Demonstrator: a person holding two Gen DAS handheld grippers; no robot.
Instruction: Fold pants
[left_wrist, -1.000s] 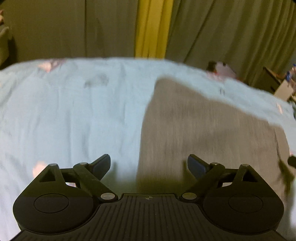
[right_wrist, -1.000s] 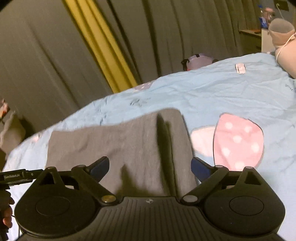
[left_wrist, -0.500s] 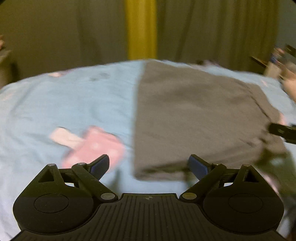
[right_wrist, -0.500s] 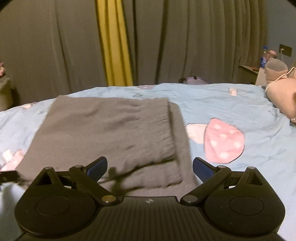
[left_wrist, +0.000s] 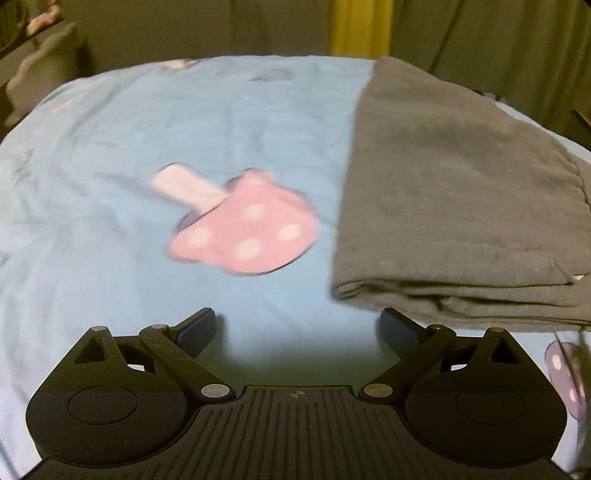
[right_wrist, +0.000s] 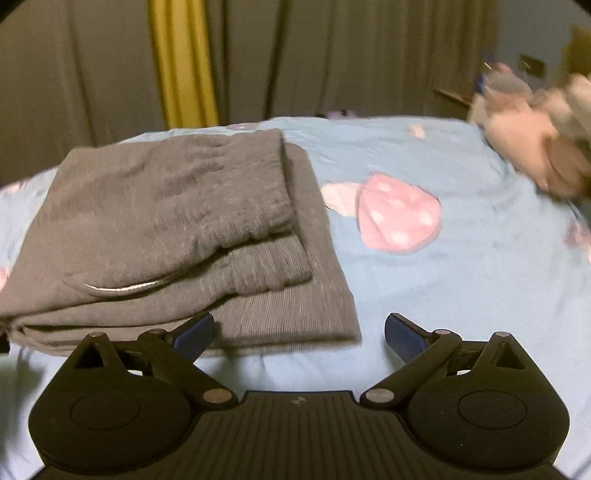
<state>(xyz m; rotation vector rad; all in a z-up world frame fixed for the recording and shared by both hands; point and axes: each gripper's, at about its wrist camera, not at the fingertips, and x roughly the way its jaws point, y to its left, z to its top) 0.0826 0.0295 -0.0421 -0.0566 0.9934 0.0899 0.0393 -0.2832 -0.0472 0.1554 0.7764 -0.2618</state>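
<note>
Grey pants (right_wrist: 177, 236) lie folded in a flat stack on the light blue bedsheet (right_wrist: 424, 295) — centre-left in the right wrist view, right side of the frame in the left wrist view (left_wrist: 461, 206), with the elastic waistband on top. Left gripper (left_wrist: 297, 328) has just been opening, jaws spread wide over bare sheet with nothing between them, a pink mushroom print (left_wrist: 243, 232) at frame centre. Right gripper (right_wrist: 299, 328) also released and empty — its left finger in front of the stack's near edge, contact unclear.
</note>
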